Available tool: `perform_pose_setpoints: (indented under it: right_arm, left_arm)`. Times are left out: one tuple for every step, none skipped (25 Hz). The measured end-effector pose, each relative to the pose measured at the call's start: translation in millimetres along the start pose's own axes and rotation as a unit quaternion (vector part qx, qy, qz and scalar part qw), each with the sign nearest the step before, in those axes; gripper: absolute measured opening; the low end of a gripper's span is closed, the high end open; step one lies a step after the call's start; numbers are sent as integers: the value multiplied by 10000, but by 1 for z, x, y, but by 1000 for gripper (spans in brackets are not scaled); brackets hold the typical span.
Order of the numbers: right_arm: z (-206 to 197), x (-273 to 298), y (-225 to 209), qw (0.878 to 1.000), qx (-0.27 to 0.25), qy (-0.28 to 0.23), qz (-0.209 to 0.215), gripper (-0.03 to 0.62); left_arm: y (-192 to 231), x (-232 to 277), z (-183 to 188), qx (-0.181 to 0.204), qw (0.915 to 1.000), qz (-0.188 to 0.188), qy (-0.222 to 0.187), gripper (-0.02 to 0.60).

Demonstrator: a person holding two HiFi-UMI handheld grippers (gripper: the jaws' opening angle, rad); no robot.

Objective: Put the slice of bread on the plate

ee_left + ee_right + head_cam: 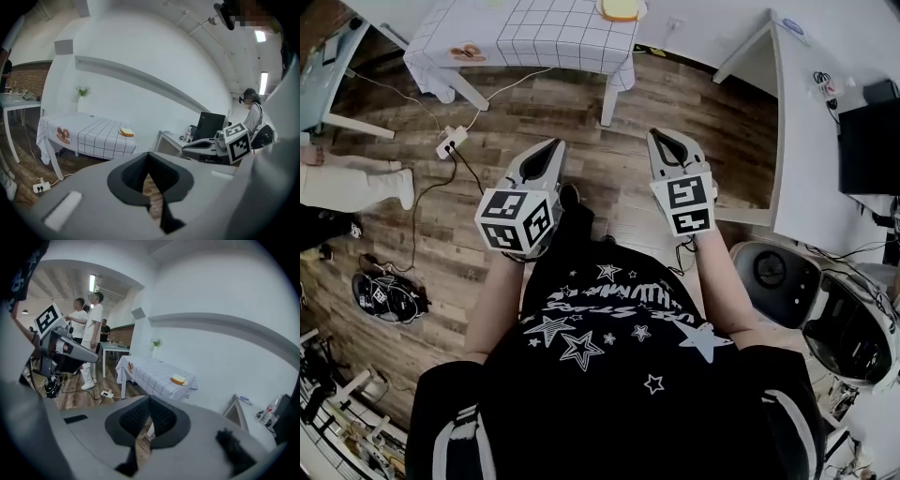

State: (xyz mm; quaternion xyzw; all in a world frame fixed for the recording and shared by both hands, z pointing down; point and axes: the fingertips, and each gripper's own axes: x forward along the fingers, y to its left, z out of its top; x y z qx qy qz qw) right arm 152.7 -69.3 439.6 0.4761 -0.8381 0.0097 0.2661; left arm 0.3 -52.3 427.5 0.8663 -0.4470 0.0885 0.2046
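Note:
A yellow slice of bread (621, 7) lies at the far right corner of a table with a white checked cloth (525, 37), on what looks like a flat round plate. It also shows small and far off as the bread (126, 132) in the left gripper view and the bread (178, 379) in the right gripper view. My left gripper (555, 145) and right gripper (661, 136) are held side by side above the wooden floor, well short of the table. In each gripper view the left gripper (149, 154) and right gripper (149, 398) have jaws that meet at the tips with nothing between them.
A white desk (806, 141) with a dark monitor (209, 126) runs along the right. A power strip (450, 142) and cables lie on the floor before the table. Someone's legs (356, 187) show at the left; people (93, 333) stand further back. A round white machine (769, 272) sits near my right.

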Motion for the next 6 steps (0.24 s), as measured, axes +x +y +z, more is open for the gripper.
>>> perform_pose_setpoints:
  right_arm:
    - [-3,-5,2,10000,13,0,10,14]
    - [-6,-10,4,10000,25,-2,22,14]
    - [-9,-14,6,10000,38,-1,34,14]
    - [-12,-18,7,10000,55,1,45,14]
    - [-16,-22,8,10000,74,5,54,14]
    - [-19,-27,9,9999,94,9,62,14]
  left_arm:
    - [-4,-4,-3,13,10000,4,8,9]
    - [-7,-8,-6,27,10000,14,15,9]
    - [-10,-12,-9,37,10000,29,20,9]
    - [-13,-15,-12,39,10000,47,23,9]
    - [-16,-18,-15,36,10000,66,24,9]
    - [-19,-20,-18,30,10000,85,25,9]
